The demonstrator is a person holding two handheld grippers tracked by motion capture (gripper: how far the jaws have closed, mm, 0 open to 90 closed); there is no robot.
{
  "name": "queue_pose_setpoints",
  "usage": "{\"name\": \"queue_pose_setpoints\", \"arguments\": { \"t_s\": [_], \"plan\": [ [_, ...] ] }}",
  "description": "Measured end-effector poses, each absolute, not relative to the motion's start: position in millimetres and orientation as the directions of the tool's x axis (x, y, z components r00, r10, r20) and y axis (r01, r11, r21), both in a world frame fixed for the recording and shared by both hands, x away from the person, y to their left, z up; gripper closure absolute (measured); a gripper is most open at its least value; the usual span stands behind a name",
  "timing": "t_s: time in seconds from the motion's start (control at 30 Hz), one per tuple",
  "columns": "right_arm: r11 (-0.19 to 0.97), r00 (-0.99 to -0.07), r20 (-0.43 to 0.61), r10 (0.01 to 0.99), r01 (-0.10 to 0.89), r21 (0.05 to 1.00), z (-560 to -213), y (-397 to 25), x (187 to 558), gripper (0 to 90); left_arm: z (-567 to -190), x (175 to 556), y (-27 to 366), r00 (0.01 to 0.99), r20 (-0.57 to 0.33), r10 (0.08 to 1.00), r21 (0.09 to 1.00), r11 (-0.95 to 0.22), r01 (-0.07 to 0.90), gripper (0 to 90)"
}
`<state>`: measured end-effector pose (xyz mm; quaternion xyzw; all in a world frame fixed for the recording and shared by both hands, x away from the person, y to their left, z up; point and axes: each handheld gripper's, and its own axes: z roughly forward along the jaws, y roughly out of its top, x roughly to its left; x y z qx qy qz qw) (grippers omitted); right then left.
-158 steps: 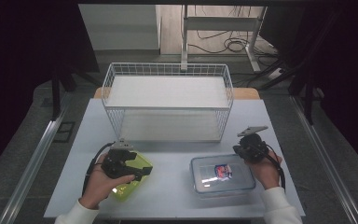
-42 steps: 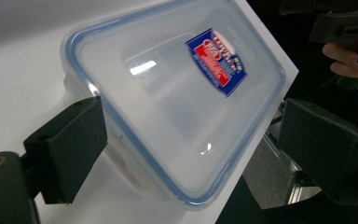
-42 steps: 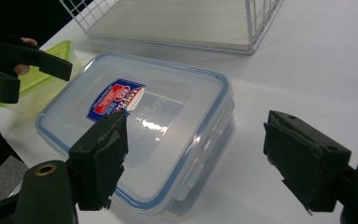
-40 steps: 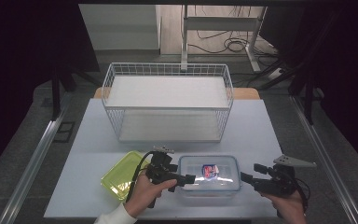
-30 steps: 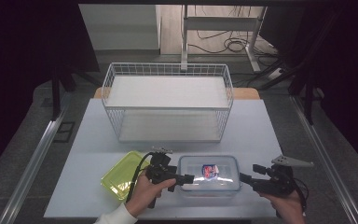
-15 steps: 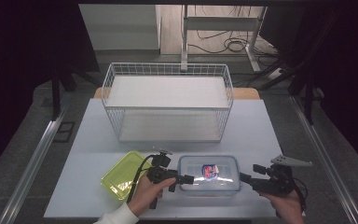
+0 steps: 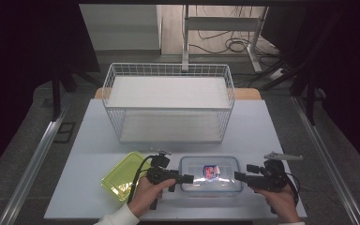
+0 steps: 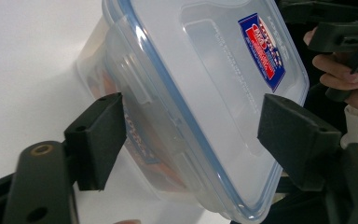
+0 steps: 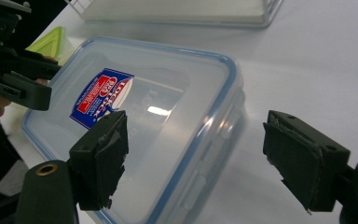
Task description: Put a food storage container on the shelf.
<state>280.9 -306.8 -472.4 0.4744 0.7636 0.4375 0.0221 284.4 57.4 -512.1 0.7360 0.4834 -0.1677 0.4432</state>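
Two tongs flank one clear plastic box that sits on the white worktop near its front edge, just ahead of the person. The box has a blue-rimmed lid with a red and blue label on top.

From the high view, the left tongs point rightward at the box's left end, and the right tongs point leftward at its right end. Each is held in a hand coming up from the bottom edge.

The left gripper view shows the left tongs spread wide, with the box's corner and one lid latch lying between the two black jaws (whether either pad actually touches the plastic cannot be told). The person's other hand appears beyond the box.

The right gripper view shows the right tongs likewise wide open. One jaw hangs over the lid near the label; the other stands off past the box's side over bare worktop. Neither seems pressed against the box.

A yellow-green lid or shallow tray lies flat on the worktop just left of the left hand. Farther back, well apart from the box, stands a white wire basket with a white board inside.
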Motion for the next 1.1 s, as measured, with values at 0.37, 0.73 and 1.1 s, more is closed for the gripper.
{"name": "queue_pose_setpoints", "arguments": {
  "t_s": [0.37, 0.73, 1.1],
  "plan": [
    [0.164, -0.51, 0.511, 0.692, 0.8, 0.577, -491, -302, 300, 17.2, -510, 281, 58, 0.472, -0.675, 0.567, 0.5, -0.12, 0.858, 28.6],
    [0.152, -0.482, 0.597, 0.641, 0.842, 0.517, -496, -301, 302, 23.0, -510, 280, 58, 0.482, -0.667, 0.568, 0.508, -0.125, 0.852, 29.0],
    [0.082, -0.439, 0.649, 0.622, 0.86, 0.503, -496, -312, 300, 36.3, -507, 276, 59, 0.492, -0.651, 0.579, 0.524, -0.127, 0.842, 33.2]
  ]
}}
